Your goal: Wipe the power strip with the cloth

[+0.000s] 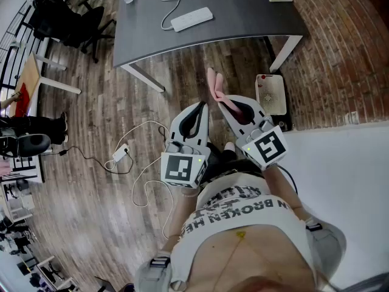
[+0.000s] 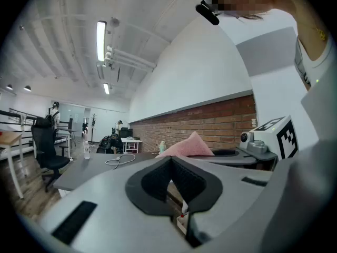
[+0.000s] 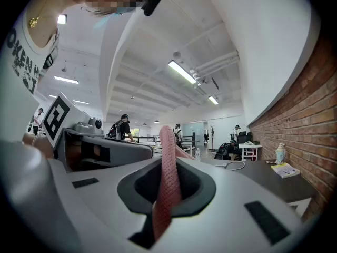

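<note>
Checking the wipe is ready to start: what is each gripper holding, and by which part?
The right gripper pinches the pink cloth along a bunched fold, with one end sticking out in front. The left gripper is shut and empty.

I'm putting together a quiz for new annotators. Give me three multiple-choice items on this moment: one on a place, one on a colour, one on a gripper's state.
1. Where does the power strip lie?
A. on the wooden floor
B. on an office chair
C. on the grey table

2. What colour is the cloth?
A. pink
B. blue
C. white

3. What state is the right gripper in?
A. open and empty
B. shut on the cloth
C. shut on a bottle

Answers:
1 C: the head view shows the white strip and its cable on the tabletop.
2 A: the cloth reads pink in all three views.
3 B: the right gripper view shows it clamped on the cloth, which sticks out past the tips.
</note>
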Demonstrator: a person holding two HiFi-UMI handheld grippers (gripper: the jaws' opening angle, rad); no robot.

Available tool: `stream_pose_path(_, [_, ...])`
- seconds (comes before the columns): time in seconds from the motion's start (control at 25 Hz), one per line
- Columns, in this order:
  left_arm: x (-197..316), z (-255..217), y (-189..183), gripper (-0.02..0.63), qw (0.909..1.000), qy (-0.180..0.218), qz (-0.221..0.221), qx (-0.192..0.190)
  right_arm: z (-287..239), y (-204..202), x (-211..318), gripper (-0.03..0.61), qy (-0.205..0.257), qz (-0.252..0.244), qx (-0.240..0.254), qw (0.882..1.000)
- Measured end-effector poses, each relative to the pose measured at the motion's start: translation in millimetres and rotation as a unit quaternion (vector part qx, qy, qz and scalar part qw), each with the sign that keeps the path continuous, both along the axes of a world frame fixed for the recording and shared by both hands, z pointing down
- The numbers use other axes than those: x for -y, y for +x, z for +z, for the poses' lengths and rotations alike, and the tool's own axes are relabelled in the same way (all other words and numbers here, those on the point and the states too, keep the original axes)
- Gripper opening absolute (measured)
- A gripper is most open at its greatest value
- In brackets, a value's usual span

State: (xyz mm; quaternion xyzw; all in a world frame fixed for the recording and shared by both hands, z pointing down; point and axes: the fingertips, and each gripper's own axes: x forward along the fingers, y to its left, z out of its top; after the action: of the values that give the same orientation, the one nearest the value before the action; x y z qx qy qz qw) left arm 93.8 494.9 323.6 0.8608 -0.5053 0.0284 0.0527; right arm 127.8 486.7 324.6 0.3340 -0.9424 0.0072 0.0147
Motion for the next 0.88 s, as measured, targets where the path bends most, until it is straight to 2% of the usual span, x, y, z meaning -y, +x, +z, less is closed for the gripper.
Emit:
stream_pose_path(0.16, [1, -1, 2, 0.008, 1.0000, 0.002, 0.001, -0.009, 0, 2, 0, 0.017, -0.007, -0.010, 0.017, 1.000])
stream_pose_path(0.48, [10, 8, 7, 0.008, 0.9999, -0.006, -0.001, -0.013, 11, 19, 12, 0.017, -0.007, 0.000, 0.009, 1.000])
stream_pose_path(0.88, [72, 19, -13, 0.008, 0.9998, -0.010, -0.001, -0.018, 17, 15, 78, 0.017, -0.009, 0.030, 0.006, 1.000])
